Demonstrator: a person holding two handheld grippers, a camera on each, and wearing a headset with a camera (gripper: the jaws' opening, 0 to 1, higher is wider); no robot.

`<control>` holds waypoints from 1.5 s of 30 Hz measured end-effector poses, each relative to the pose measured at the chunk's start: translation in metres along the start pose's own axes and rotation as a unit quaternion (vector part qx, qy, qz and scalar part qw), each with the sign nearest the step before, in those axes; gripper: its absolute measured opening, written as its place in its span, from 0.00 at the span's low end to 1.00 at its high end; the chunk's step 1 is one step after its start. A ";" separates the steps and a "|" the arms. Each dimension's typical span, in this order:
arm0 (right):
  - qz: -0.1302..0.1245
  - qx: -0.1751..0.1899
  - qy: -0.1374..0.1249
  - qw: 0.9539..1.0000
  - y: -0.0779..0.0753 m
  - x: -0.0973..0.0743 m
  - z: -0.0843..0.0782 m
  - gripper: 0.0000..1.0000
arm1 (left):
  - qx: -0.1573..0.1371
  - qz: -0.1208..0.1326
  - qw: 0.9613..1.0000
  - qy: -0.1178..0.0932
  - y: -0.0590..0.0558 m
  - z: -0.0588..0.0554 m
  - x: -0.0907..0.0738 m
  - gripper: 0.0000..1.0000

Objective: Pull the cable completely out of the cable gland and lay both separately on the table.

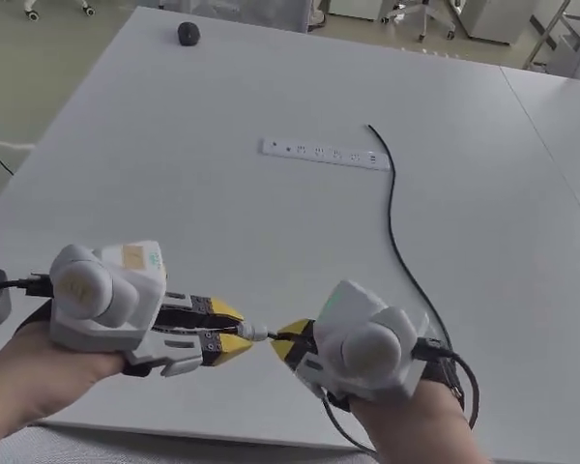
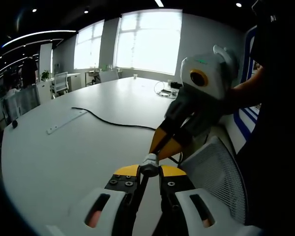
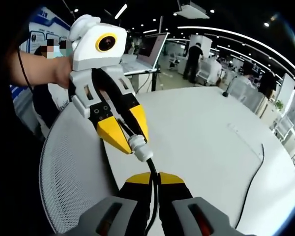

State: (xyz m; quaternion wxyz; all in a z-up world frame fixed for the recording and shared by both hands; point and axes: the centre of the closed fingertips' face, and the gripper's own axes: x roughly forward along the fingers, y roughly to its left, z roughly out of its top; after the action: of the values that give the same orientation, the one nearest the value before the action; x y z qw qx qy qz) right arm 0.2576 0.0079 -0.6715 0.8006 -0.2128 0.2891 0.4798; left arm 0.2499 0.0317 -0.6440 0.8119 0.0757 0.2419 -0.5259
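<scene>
- The white table (image 1: 271, 222) stretches away beyond both grippers, which hang over its near edge.
- A white mesh chair back (image 3: 73, 182) sits below and behind the grippers.
- A blue sign (image 3: 49, 22) stands behind the left gripper; its writing is too small to read.
- A black lead (image 1: 394, 232) curves across the table beyond the right gripper.
- A white power strip (image 1: 325, 154) lies well ahead of both grippers, beside the lead's far end; no markings can be read.
- The left gripper (image 1: 240, 332) has its yellow tips closed on the cable gland.
- The right gripper (image 1: 288, 340) faces it, its jaws nearly together and pinching the cable.
- The pale cable gland (image 1: 254, 333) sits between the two grippers, off the table.
- The thin black cable (image 3: 152, 179) runs from the gland into the right gripper's jaws, still threaded.
</scene>
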 end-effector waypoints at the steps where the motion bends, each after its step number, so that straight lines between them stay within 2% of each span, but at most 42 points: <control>1: -0.002 0.005 0.000 1.000 -0.002 0.000 -0.001 0.00 | 0.000 0.001 1.000 0.000 0.001 0.000 0.000 0.15; 4: -0.001 0.053 0.003 0.999 -0.006 0.000 -0.007 0.00 | -0.001 0.003 1.000 -0.003 0.002 0.000 -0.001 0.15; 6: 0.001 0.094 0.003 0.996 -0.010 -0.001 -0.011 0.00 | -0.001 0.005 1.000 -0.005 0.003 0.000 -0.003 0.15; 12: 0.003 0.128 0.007 0.992 -0.013 0.005 -0.021 0.00 | 0.004 0.010 1.000 -0.002 0.003 -0.002 -0.005 0.15; 22: -0.004 0.203 0.024 0.979 -0.020 0.009 -0.038 0.00 | -0.001 0.014 1.000 -0.004 0.004 -0.006 -0.009 0.15; 25: -0.003 0.210 0.023 0.977 -0.020 0.009 -0.039 0.00 | -0.001 0.015 1.000 -0.005 0.005 -0.006 -0.009 0.15; 27: -0.002 0.207 0.019 0.978 -0.019 0.009 -0.039 0.00 | 0.000 0.017 1.000 -0.004 0.006 -0.007 -0.009 0.15; 29: -0.007 0.171 -0.005 0.985 -0.023 0.008 -0.032 0.00 | -0.002 0.019 1.000 -0.003 0.008 -0.007 -0.010 0.15; 31: -0.005 0.148 -0.029 0.989 -0.022 0.004 -0.024 0.00 | -0.011 0.028 1.000 -0.007 0.015 -0.007 -0.015 0.15; 35: 0.001 0.152 -0.039 0.988 -0.021 -0.001 -0.022 0.01 | -0.011 0.028 0.999 -0.011 0.015 -0.005 -0.018 0.15; 38: 0.016 0.132 -0.034 0.991 -0.016 0.001 -0.024 0.02 | -0.009 0.029 1.000 -0.008 0.015 -0.005 -0.017 0.15; 40: 0.006 0.115 -0.035 0.993 -0.017 -0.001 -0.023 0.09 | -0.008 0.027 1.000 -0.007 0.014 -0.004 -0.016 0.15; 42: 0.002 0.102 -0.045 0.994 -0.016 -0.005 -0.014 0.18 | -0.006 0.026 1.000 -0.005 0.012 -0.004 -0.015 0.15; 43: 0.003 0.099 -0.049 0.994 -0.014 -0.007 -0.009 0.19 | -0.005 0.025 1.000 -0.003 0.011 -0.005 -0.015 0.15; 45: 0.000 0.055 -0.051 0.997 -0.011 -0.011 0.004 0.17 | -0.008 0.023 1.000 0.001 0.009 -0.006 -0.014 0.15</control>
State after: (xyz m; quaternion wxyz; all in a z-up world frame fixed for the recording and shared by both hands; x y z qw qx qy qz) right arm 0.2644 -0.0018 -0.6602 0.8249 -0.1439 0.2733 0.4734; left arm 0.2519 0.0495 -0.6438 0.8243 0.0754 0.2446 -0.5051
